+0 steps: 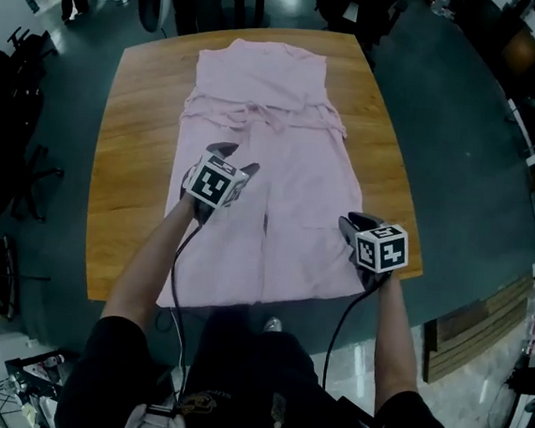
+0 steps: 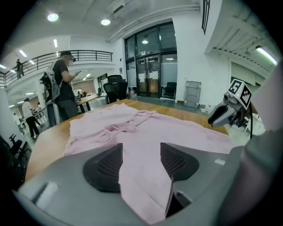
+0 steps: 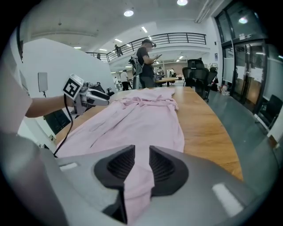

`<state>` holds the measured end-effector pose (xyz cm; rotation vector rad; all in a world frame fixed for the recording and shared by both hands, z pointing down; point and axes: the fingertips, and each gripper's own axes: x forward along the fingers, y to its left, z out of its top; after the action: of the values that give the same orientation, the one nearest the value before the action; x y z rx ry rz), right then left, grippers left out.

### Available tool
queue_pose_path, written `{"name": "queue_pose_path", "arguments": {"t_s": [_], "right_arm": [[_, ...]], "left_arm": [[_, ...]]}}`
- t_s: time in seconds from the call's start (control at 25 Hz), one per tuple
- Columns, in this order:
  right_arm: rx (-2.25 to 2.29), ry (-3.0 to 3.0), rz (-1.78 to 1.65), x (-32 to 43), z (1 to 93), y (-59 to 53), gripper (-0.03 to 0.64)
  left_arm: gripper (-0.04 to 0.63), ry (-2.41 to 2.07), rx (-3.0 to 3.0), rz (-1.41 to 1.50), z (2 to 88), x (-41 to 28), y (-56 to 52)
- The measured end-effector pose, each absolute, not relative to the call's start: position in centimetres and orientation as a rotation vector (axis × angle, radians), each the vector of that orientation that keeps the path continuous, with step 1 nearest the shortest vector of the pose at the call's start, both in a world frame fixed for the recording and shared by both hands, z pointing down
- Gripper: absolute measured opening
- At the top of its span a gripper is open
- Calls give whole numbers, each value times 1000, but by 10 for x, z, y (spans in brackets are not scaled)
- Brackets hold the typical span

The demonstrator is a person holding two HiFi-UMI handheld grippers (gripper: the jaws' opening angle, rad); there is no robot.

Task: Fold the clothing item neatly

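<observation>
A pale pink garment (image 1: 265,142) lies spread flat along the wooden table (image 1: 142,149), top part at the far end and legs toward me. My left gripper (image 1: 237,160) hovers over its left leg with the jaws standing wide. In the left gripper view (image 2: 141,152) pink cloth (image 2: 177,128) runs between the pads without being pinched. My right gripper (image 1: 348,224) is at the right leg's outer edge. In the right gripper view (image 3: 141,154) its narrow jaws pinch a fold of the pink cloth (image 3: 141,114).
A person with a backpack (image 2: 64,84) stands past the table's far end, beside black office chairs (image 2: 116,86). Bare wood (image 3: 208,128) flanks the garment on both sides. The table's near edge (image 1: 240,302) is just in front of my body. Dark chairs (image 1: 11,137) stand at the left.
</observation>
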<state>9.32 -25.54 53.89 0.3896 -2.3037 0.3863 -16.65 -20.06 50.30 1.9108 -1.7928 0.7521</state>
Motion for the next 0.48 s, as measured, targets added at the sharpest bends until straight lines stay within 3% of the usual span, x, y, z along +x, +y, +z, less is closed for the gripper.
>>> {"name": "queue_pose_path", "arguments": {"t_s": [0.48], "right_arm": [[365,-2363,317,164,551,-205,141]], "left_arm": [[279,-1953,1450,697,553,-126,29]]}}
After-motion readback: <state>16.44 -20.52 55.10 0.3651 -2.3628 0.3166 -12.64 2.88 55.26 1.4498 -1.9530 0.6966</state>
